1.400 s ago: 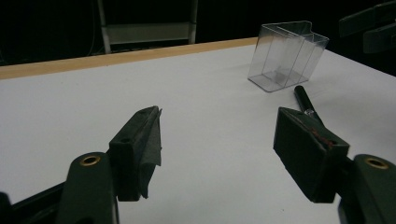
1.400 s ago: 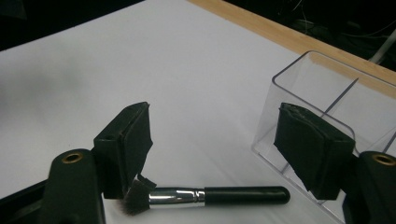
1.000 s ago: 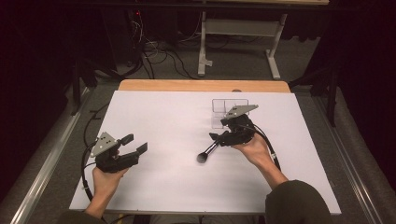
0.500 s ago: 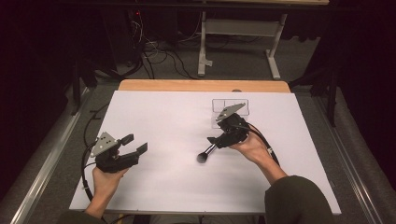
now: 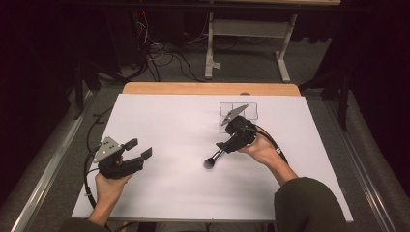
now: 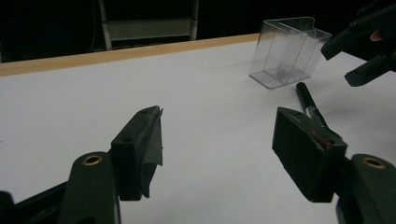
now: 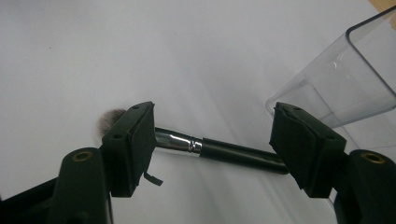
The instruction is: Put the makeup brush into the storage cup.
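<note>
Brush: a makeup brush (image 7: 219, 151) lies flat on the white table (image 5: 169, 121), just in front of the clear box (image 7: 345, 84), its soft head pointing away from the box.
Right gripper: the right gripper (image 7: 212, 140) hangs above the brush with jaws wide, one on each side of the handle, holding nothing.
Left gripper: the left gripper (image 6: 217, 149) is well apart from the box, on the person's left, with jaws wide and empty.
Risk of rolling: the handle is round and thin, so I think it can roll or slip out if the jaws close off its middle.
Risk for the box: the box looks light and stands just beside the right gripper; a careless lift can push it or tip it over.
Risk for the bristles: a grip too near the head may crush the hair.
In the way: nothing lies between the jaws and the brush; near the box the table is bare.
Around: behind the box runs the wooden edge (image 5: 208, 88) of the table, and beyond it cables (image 5: 164, 53) lie on the floor.
</note>
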Demonstrator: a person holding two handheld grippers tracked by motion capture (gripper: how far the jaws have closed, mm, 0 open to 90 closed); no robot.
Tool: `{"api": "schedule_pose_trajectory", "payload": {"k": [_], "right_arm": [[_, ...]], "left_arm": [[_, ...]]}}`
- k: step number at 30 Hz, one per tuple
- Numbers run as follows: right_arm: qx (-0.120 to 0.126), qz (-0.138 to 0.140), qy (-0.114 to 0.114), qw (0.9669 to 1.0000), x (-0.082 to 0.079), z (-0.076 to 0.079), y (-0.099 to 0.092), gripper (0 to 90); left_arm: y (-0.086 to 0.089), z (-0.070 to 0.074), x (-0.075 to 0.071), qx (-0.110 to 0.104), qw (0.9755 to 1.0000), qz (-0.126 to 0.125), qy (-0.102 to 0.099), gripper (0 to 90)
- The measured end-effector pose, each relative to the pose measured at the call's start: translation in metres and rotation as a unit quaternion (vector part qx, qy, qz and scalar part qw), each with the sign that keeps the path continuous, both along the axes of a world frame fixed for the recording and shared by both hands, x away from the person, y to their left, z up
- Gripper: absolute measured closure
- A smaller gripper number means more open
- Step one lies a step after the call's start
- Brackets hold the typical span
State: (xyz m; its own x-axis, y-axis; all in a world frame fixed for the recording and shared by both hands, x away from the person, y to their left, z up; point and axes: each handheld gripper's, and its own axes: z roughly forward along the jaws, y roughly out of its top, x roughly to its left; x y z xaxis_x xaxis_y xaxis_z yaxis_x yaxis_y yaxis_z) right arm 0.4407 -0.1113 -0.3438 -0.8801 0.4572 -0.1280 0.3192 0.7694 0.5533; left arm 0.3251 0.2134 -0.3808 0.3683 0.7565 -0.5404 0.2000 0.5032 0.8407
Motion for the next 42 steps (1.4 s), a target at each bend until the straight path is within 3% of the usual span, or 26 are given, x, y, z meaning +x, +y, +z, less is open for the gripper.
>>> {"api": "schedule_pose_trajectory", "payload": {"k": [17, 20, 28, 29, 31, 32, 42], "right_arm": [[-0.037, 0.031, 0.01, 0.9988, 0.009, -0.008, 0.004, 37.9], [-0.04, 0.028, 0.021, 0.9986, 0.009, -0.01, 0.006, 38.2], [-0.063, 0.046, 0.031, 0.9964, 0.013, -0.019, 0.008, 37.6], [-0.067, 0.058, 0.025, 0.9957, 0.015, -0.02, 0.008, 37.5], [-0.066, 0.049, 0.035, 0.996, 0.014, -0.022, 0.009, 37.5], [-0.072, 0.06, 0.032, 0.9951, 0.015, -0.023, 0.009, 37.5], [-0.084, 0.069, 0.054, 0.9926, 0.019, -0.033, 0.013, 37.6]], "left_arm": [[0.0, 0.0, 0.0, 0.0, 1.0, 0.002, 0.001, 33.1], [0.0, 0.0, 0.0, 0.0, 1.0, 0.002, 0.002, 33.1], [0.0, -0.001, 0.001, 0.0, 1.0, 0.001, 0.004, 33.0], [0.0, -0.001, 0.001, 0.0, 1.0, 0.001, 0.004, 33.0], [0.0, -0.001, 0.001, -0.001, 1.0, 0.001, 0.004, 33.0], [0.0, -0.001, 0.001, -0.001, 1.0, 0.001, 0.004, 33.0], [0.0, 0.0, 0.0, 0.0, 1.0, 0.0, 0.004, 32.9]]}}
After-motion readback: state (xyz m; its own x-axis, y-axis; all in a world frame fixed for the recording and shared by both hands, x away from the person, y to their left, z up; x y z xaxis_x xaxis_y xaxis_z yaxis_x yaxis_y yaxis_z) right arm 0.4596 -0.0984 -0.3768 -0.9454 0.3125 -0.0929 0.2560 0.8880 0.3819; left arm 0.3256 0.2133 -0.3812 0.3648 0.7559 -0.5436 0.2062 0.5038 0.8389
